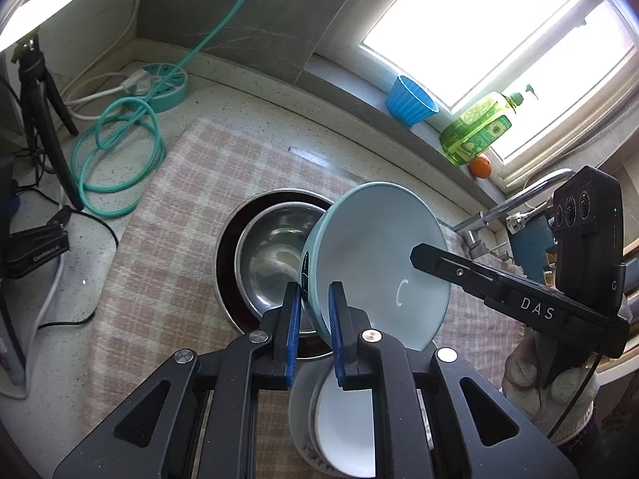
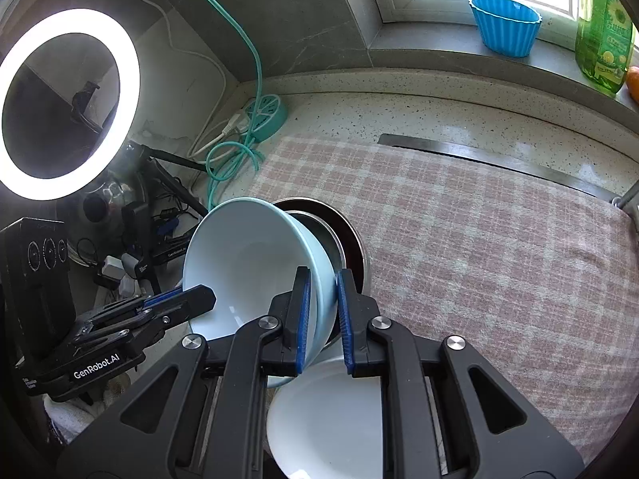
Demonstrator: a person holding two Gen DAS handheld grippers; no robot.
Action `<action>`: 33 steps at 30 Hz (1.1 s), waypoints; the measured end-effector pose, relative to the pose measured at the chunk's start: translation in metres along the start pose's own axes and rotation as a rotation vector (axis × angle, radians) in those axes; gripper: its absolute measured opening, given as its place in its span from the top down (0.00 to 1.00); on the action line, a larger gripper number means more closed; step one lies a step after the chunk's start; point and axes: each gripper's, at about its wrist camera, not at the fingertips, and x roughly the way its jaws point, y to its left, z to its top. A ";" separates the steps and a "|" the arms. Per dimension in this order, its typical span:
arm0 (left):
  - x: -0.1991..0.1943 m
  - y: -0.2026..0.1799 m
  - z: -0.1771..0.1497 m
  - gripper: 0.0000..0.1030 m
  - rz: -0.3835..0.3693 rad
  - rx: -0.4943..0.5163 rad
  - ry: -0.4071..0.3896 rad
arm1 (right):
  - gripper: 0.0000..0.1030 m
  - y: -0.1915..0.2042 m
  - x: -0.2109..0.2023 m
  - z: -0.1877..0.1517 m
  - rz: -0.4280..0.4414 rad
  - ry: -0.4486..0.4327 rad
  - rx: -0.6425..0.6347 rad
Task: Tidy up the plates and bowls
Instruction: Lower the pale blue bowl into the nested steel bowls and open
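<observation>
A light blue bowl (image 1: 379,247) (image 2: 247,255) hangs tilted in the air, gripped from both sides. My left gripper (image 1: 315,295) (image 2: 199,299) is shut on one side of its rim. My right gripper (image 2: 321,279) (image 1: 423,257) is shut on the opposite side. Behind and below the bowl, a steel bowl (image 1: 271,251) (image 2: 315,227) sits inside a dark plate (image 1: 223,255) (image 2: 355,239) on the checked cloth. Under my grippers lies a white bowl (image 1: 343,419) (image 2: 327,419), nested in a flower-patterned dish (image 1: 299,431).
A pink checked cloth (image 1: 167,215) (image 2: 479,247) covers the counter. A teal power strip (image 1: 167,84) and coiled teal cable (image 1: 120,147) lie at the back left. A blue cup (image 1: 409,99), green bottle (image 1: 475,127) and orange (image 1: 479,167) stand on the sill; a faucet (image 1: 519,199) is right. A ring light (image 2: 68,103) stands left.
</observation>
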 end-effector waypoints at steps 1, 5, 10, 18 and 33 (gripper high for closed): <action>0.001 0.003 0.001 0.88 0.002 -0.005 0.002 | 0.86 0.001 0.004 0.002 -0.004 0.004 -0.002; 0.006 0.011 0.004 0.88 0.009 -0.017 0.012 | 0.86 0.003 0.020 0.007 -0.023 0.030 0.001; 0.013 0.019 0.006 0.88 0.017 -0.019 0.032 | 0.86 0.000 0.034 0.008 -0.030 0.058 0.009; 0.026 0.028 0.008 0.88 0.028 -0.027 0.065 | 0.86 -0.003 0.053 0.009 -0.047 0.094 0.011; 0.033 0.036 0.009 0.88 0.044 -0.049 0.081 | 0.86 0.001 0.058 0.009 -0.077 0.097 -0.043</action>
